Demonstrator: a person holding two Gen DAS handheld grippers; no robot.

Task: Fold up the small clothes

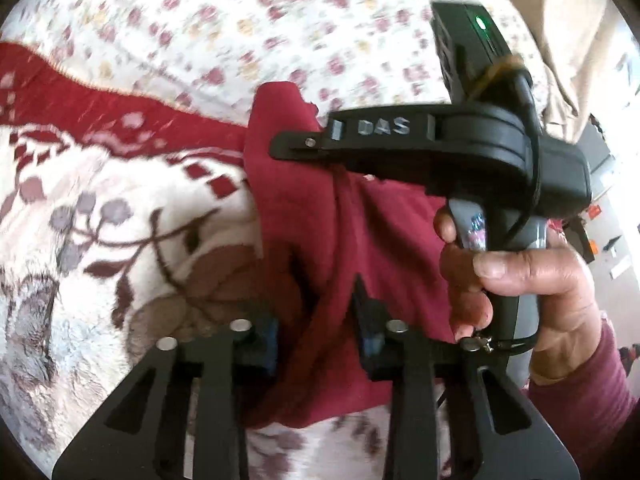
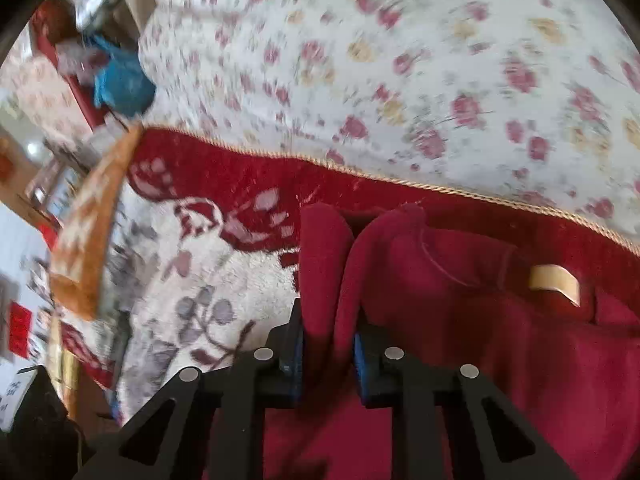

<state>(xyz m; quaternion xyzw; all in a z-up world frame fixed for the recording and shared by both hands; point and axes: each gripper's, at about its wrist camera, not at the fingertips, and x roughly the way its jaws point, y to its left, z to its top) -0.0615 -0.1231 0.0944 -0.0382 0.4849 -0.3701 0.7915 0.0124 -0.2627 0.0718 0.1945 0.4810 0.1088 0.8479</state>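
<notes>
Handling a dark red garment (image 2: 460,304) here, soft fleecy knit, light and floppy, no stiffness at all, so it sags wherever it is unsupported and bunches at the pinch points; not slippery, not fragile. Garment lies on a plush blanket (image 1: 80,216) with a red border and flower pattern, spread over a bed with a floral sheet (image 2: 400,60); part of the garment is lifted off the blanket between the two grippers. Right gripper (image 2: 328,356) is clamped on a doubled fold of the red fabric, blue pads pressing from both sides, fold standing up past the fingertips. Left gripper (image 1: 316,344) has red cloth bunched between its fingers too and, as far as the blur allows, the pads look closed on it. Best hold, I'd judge, is on edges and corners, hem or shoulder seam, one gripper each, kept taut so the panel hangs flat; a mid-panel pinch just makes a wad. Left wrist view shows what the right cannot: the right gripper's whole body from the side with a green light on top, and the person's hand (image 1: 532,268) on its handle, dark red sleeve at the wrist. Right wrist view alone shows the neckline with a pale label (image 2: 554,282), plus clutter off the bed's far edge, too blurred to name
</notes>
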